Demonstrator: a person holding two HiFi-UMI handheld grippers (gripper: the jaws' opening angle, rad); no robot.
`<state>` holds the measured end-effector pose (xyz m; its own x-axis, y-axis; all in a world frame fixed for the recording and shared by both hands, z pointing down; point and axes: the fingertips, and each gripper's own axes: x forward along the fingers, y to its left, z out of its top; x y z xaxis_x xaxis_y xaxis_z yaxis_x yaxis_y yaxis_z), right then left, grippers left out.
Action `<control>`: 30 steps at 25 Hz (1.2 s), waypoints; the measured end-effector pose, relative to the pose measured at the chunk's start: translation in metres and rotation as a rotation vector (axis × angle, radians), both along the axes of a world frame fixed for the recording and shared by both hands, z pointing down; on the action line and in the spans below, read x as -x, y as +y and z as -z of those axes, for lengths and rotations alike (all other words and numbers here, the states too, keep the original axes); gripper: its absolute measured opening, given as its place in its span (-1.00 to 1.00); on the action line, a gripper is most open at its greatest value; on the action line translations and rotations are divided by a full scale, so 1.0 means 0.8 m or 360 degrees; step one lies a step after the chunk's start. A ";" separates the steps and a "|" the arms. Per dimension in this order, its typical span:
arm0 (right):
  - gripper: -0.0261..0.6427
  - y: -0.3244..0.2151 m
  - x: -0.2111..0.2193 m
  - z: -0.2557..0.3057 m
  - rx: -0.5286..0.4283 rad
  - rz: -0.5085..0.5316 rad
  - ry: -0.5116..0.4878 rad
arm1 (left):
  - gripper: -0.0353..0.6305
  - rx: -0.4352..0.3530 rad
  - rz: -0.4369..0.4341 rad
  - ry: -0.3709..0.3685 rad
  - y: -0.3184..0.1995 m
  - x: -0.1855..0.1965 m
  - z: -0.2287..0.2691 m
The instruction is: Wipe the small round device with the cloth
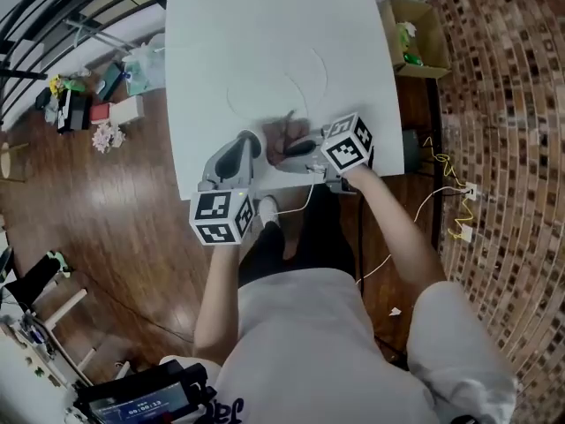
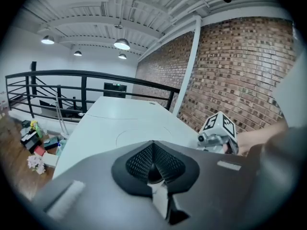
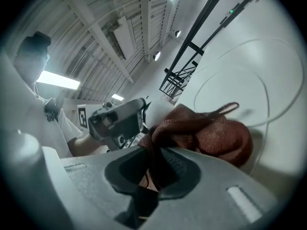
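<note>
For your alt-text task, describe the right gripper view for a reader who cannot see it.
The right gripper has its jaws closed on a reddish-brown cloth, which is bunched up over a white table. The left gripper sits close beside the cloth, at its left, with a railing and ceiling lights beyond.

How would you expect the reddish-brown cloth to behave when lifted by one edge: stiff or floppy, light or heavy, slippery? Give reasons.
Probably floppy: the cloth bunches in soft folds where the right gripper pinches it. Likely light for its bulk, being loose, textured fabric. That rough texture probably grips rather than slips.
</note>
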<state>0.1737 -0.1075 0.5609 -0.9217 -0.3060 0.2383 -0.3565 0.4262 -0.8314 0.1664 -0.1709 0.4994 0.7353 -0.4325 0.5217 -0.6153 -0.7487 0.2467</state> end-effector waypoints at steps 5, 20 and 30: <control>-0.81 0.046 0.094 -0.005 -0.0040 0.0139 0.0028 | -0.84 -0.0037 -0.0042 -0.0013 0.001 -0.006 0.002; -0.81 0.039 -0.018 0.079 -0.0206 -0.0253 0.0135 | -0.84 -0.0044 0.0025 0.0168 -0.004 0.012 0.043; -0.81 -0.164 0.003 0.143 -0.0381 0.0392 0.0518 | -0.84 0.0027 0.0366 0.0180 -0.029 0.136 -0.007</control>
